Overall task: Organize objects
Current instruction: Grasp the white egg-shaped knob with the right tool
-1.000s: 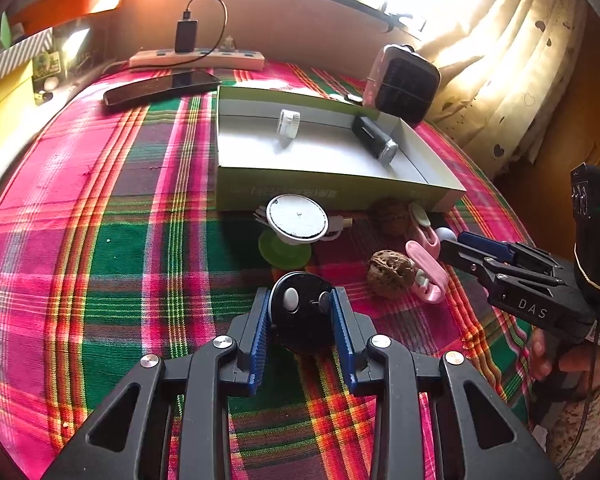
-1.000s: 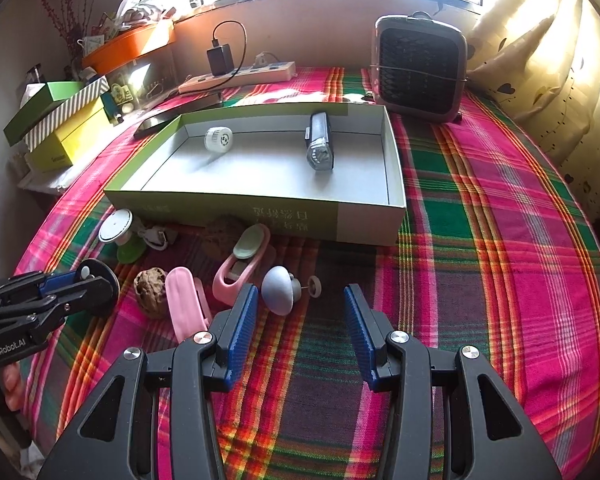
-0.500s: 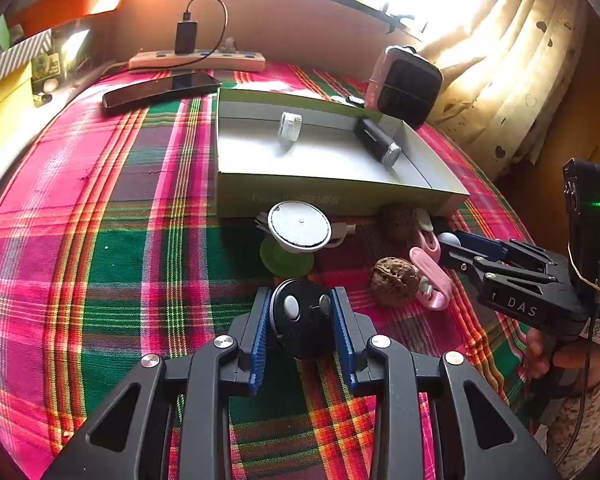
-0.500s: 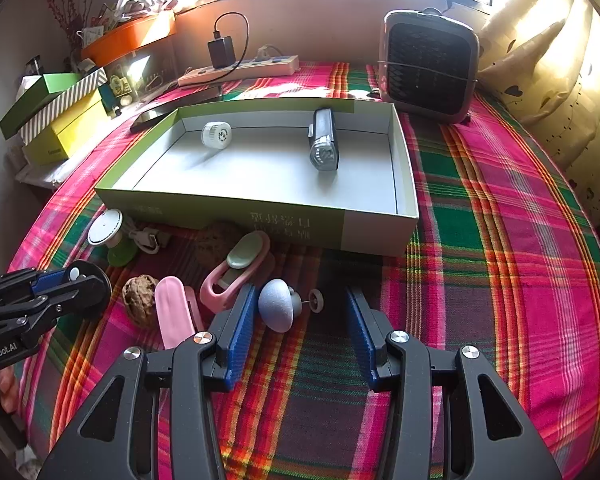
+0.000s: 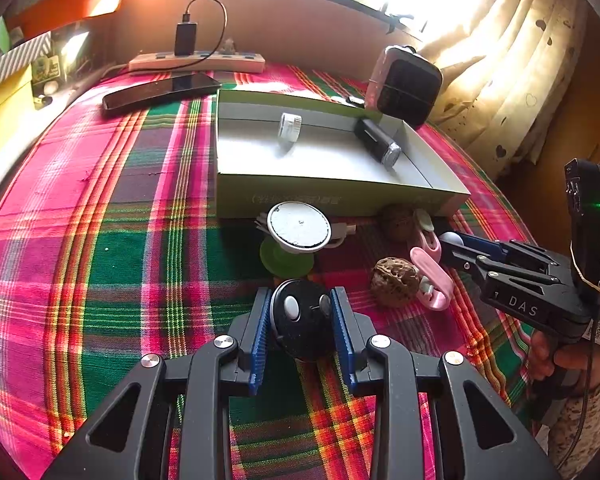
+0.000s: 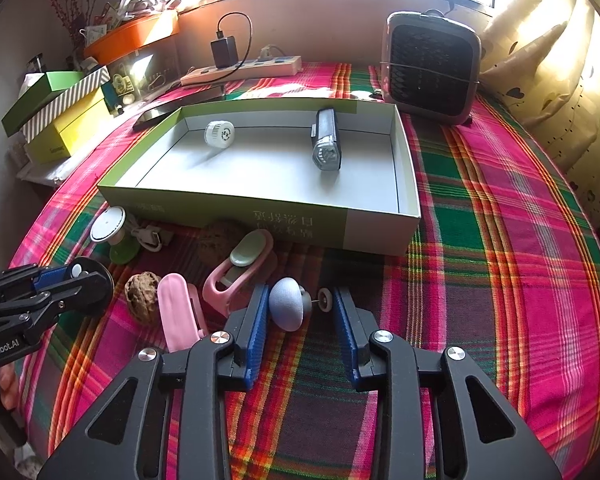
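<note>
done: flashlight point(image 6: 326, 144), white cap point(image 6: 219, 134) in box point(image 6: 380, 232); left: walnuts, clips | left hand-held gripper point(image 5: 302, 316) pinching black disc point(image 5: 302, 322); right hand-held gripper point(image 6: 300, 306) just closing around knob point(image 6: 287, 309), contact unclear

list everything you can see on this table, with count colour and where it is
box: 1, green and white, open, table centre
white cap: 1, inside box, far left
black torch-like device: 1, inside box, right
walnuts: 2, brown, in front of box
pink clips: 2, beside walnuts
white disc on green base: 1, against box front
black round device: 1, between left tongs
grey knob: 1, between right tongs
fan heater: 1, pinkish and black, far right
power strip: 1, with black charger, far edge
phone: 1, black, left of box
left tongs: shut on device
right tongs: just been closing around knob
</note>
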The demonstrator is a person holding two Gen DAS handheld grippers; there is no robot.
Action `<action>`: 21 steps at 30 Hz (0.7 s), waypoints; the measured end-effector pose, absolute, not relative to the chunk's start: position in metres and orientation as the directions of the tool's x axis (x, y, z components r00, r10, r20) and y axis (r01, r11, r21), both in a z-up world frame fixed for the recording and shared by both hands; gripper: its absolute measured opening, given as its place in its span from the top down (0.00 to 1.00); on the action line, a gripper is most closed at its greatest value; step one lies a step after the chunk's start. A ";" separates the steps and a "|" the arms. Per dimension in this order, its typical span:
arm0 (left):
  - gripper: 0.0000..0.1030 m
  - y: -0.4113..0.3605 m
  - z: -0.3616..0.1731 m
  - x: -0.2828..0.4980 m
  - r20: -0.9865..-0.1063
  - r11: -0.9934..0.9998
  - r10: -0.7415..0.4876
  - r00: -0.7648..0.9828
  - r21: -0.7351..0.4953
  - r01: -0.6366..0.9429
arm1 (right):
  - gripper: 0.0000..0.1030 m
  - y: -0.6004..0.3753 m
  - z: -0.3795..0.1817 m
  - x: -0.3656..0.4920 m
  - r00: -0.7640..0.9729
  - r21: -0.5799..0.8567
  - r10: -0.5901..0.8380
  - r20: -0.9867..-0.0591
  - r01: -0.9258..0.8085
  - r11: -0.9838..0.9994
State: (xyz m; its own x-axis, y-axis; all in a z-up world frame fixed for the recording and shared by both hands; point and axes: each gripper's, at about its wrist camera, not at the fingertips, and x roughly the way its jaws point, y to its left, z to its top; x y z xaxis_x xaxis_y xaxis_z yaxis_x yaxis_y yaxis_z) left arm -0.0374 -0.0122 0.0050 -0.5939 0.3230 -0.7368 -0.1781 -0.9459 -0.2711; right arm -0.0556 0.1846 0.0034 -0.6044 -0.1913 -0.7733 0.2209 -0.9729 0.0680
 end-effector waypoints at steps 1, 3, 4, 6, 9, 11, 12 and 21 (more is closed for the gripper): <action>0.73 -0.012 0.005 -0.037 -0.737 -0.946 0.323 -0.594 -0.271 -0.178 | 0.68 0.185 0.003 -0.056 -0.604 0.067 -0.191 -0.773 0.221 -0.973; 0.74 -0.012 0.005 -0.037 -0.737 -0.946 0.322 -0.594 -0.271 -0.177 | 0.68 0.185 0.003 -0.056 -0.604 0.068 -0.191 -0.773 0.221 -0.973; 0.74 -0.012 0.005 -0.037 -0.737 -0.946 0.322 -0.594 -0.271 -0.177 | 0.68 0.185 0.003 -0.056 -0.604 0.068 -0.191 -0.773 0.221 -0.973; 0.74 -0.012 0.005 -0.037 -0.737 -0.946 0.323 -0.594 -0.271 -0.178 | 0.68 0.185 0.004 -0.055 -0.604 0.070 -0.192 -0.773 0.219 -0.973; 0.74 -0.012 0.005 -0.037 -0.737 -0.946 0.323 -0.593 -0.270 -0.178 | 0.68 0.186 0.004 -0.055 -0.604 0.070 -0.192 -0.773 0.219 -0.973; 0.74 -0.013 0.005 -0.038 -0.737 -0.946 0.323 -0.594 -0.271 -0.177 | 0.68 0.186 0.004 -0.055 -0.604 0.070 -0.192 -0.773 0.220 -0.973; 0.74 -0.012 0.005 -0.037 -0.737 -0.946 0.322 -0.594 -0.270 -0.178 | 0.68 0.186 0.004 -0.055 -0.604 0.070 -0.192 -0.773 0.219 -0.973; 0.74 -0.012 0.005 -0.037 -0.738 -0.947 0.321 -0.593 -0.268 -0.178 | 0.68 0.186 0.003 -0.056 -0.604 0.073 -0.194 -0.773 0.219 -0.973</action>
State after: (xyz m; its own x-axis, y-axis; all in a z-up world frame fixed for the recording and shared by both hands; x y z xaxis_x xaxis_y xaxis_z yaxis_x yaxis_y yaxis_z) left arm -0.0368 -0.0122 0.0050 -0.5934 0.3207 -0.7383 -0.1779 -0.9468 -0.2682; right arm -0.0556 0.1861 0.0033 -0.6040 -0.1936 -0.7731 0.2188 -0.9730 0.0727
